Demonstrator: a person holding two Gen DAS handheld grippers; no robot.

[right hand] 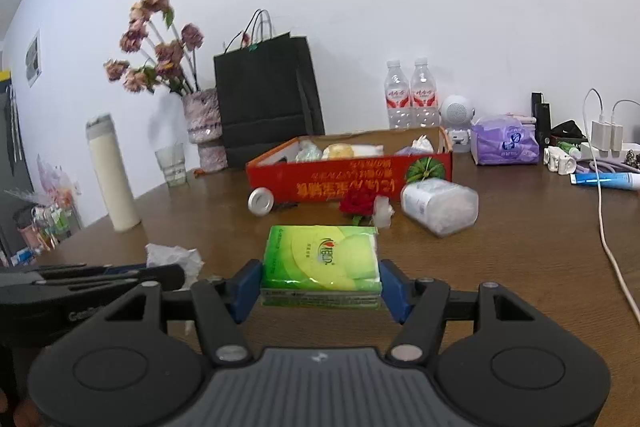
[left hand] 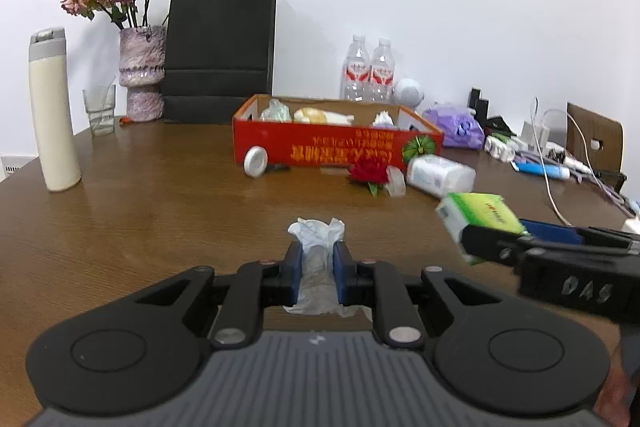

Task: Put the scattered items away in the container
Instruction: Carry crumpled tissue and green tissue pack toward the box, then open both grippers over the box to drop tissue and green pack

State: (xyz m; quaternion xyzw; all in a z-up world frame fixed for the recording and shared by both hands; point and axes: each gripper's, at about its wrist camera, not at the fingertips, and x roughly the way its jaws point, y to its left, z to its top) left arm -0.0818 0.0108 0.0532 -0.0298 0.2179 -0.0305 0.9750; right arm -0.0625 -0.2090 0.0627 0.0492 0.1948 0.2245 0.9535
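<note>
1. My left gripper [left hand: 316, 265] has its blue pads pinched narrow on a crumpled white tissue [left hand: 317, 233], which bulges out past the fingertips above the brown table [left hand: 160, 195].
2. My right gripper [right hand: 320, 285] is spread about as wide as the green tissue pack [right hand: 320, 259] it clamps; the pack lies flat between the pads, clear of the table.
3. Straight ahead of both grippers sits the red cardboard box [left hand: 332, 147], its open top already holding several pale wrapped items.
4. Just in front of the box, loose on the table: a round silver-white lid [left hand: 256, 161] leaning against its near wall, a red flower [left hand: 370, 173], and a clear plastic jar [right hand: 440, 207] lying on its side.
5. From the left wrist view, the right gripper comes in from my right, its pack ahead of the tissue.
</note>
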